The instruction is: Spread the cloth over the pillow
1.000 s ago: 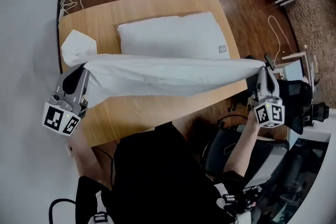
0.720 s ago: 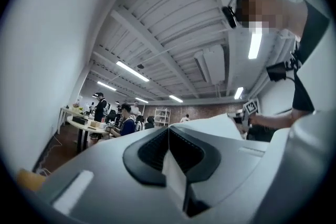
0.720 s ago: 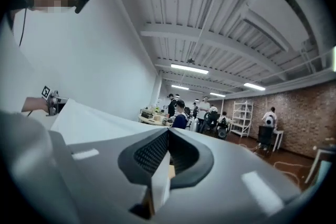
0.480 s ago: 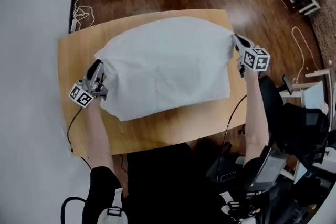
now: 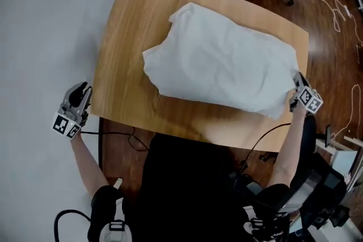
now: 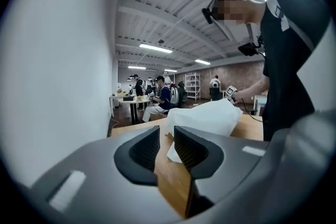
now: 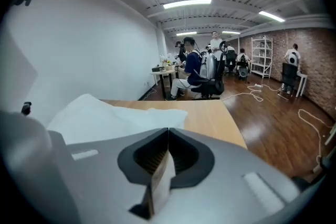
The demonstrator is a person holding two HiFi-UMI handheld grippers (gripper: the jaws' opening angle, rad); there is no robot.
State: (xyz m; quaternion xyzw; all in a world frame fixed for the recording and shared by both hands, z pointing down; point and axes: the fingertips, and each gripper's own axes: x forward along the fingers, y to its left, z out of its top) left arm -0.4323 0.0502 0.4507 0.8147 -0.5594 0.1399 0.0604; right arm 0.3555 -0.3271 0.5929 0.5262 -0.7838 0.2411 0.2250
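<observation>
Our main worry is the right gripper: it sits at the right-hand edge of the cloth, touching it or just beside it, and we judge that a careless pull away could snag that edge and drag the cover askew. A second risk is uneven cover. The cloth lies heaped in a rumpled mound across the middle of the table, with a bunched fold at its near-left corner. The pillow does not show at all, so we cannot tell whether every side of it is covered. Tugging one corner to smooth it could bare the opposite one. As for pose, the right arm reaches forward along the table's right end, and that gripper's jaws are pressed together with nothing visible between them. The left gripper hangs off the table's left side, well apart from the cloth, its arm drawn back beside the body. Its jaws stand slightly apart and empty, pointing over the tabletop toward the mound.
</observation>
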